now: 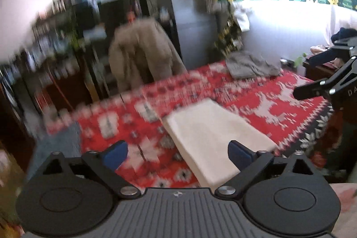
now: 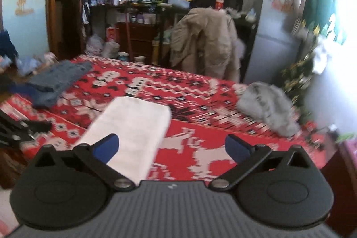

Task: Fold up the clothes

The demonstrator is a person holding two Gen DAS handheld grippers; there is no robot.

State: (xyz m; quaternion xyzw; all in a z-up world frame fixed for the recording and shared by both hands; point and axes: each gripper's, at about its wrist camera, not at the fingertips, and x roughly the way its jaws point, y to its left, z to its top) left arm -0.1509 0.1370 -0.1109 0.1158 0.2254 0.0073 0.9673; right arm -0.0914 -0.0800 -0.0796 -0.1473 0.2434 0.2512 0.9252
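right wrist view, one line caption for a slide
Open right gripper above a folded white cloth on the red patterned table cover.

one white folded cloth (image 2: 131, 126), one grey garment (image 2: 267, 108), one denim garment (image 2: 58, 79)

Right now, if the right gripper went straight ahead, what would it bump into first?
Probably the red patterned blanket, just right of the folded white cloth. The open right gripper points slightly down; depth is unclear.

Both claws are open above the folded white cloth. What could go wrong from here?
1. The grey garment lies crumpled near the table's far edge; a careless pull might drag it off.
2. The red patterned tablecloth may get pinched along with the next garment.
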